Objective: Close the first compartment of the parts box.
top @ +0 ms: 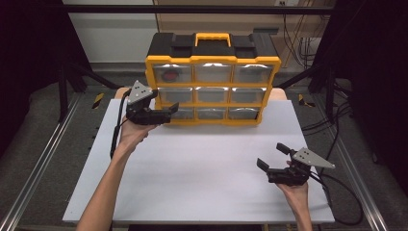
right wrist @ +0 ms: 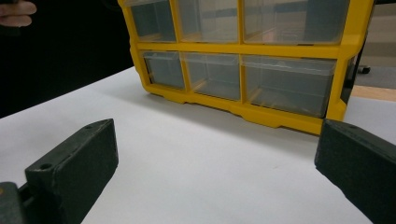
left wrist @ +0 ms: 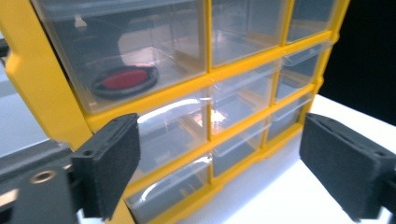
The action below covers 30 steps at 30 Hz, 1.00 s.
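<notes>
A yellow and black drawer cabinet (top: 211, 77) with clear drawers stands at the back middle of the white table (top: 202, 178). Its top left drawer holds a round red and black disc (top: 170, 75). My left gripper (top: 163, 103) is open, its jaws right in front of the cabinet's lower left drawers. In the left gripper view the disc (left wrist: 127, 79) lies above the open gripper (left wrist: 229, 163), and the bottom left drawer (left wrist: 173, 186) sits between the jaws. My right gripper (top: 273, 156) hovers open and empty over the table's front right. From the right gripper view, the cabinet (right wrist: 261, 49) is well ahead of that gripper (right wrist: 215, 163).
The cabinet has a yellow carry handle (top: 212, 37) on its black top. Black frame poles (top: 62, 72) flank the table, and cables (top: 337, 192) trail off to the right. Bare white tabletop lies between the two grippers.
</notes>
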Each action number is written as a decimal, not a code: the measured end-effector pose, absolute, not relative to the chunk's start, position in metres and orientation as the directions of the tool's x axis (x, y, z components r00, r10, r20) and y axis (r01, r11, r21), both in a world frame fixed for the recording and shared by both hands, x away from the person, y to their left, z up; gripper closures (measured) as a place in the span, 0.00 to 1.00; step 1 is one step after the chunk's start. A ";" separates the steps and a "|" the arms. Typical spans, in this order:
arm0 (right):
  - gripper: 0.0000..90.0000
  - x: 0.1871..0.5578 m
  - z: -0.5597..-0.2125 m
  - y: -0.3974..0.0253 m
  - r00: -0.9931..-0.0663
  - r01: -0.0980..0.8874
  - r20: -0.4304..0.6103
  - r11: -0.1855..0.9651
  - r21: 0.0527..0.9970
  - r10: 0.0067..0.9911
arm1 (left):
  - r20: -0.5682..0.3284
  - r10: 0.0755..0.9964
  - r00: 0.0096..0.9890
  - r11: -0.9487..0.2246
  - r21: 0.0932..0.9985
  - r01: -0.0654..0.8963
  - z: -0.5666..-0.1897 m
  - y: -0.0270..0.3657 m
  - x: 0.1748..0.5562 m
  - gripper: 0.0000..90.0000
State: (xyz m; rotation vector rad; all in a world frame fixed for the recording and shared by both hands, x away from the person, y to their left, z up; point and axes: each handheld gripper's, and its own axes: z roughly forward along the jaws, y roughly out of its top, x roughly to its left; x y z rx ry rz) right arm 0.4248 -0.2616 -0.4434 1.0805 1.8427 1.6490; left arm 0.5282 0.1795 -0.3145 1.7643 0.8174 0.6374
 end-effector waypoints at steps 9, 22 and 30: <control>0.00 0.425 -0.443 -0.262 -0.597 0.260 0.173 -0.015 0.965 0.784 | 0.032 0.762 0.647 -0.216 0.954 0.207 -0.331 0.191 0.508 0.02; 0.00 0.425 -0.444 -0.261 -0.596 0.261 0.175 -0.016 0.965 0.784 | -0.004 0.749 0.663 -0.145 0.975 0.170 -0.358 0.223 0.478 0.02; 0.00 0.425 -0.444 -0.261 -0.595 0.261 0.174 -0.016 0.965 0.784 | -0.004 0.757 0.654 -0.150 0.972 0.179 -0.380 0.240 0.461 0.02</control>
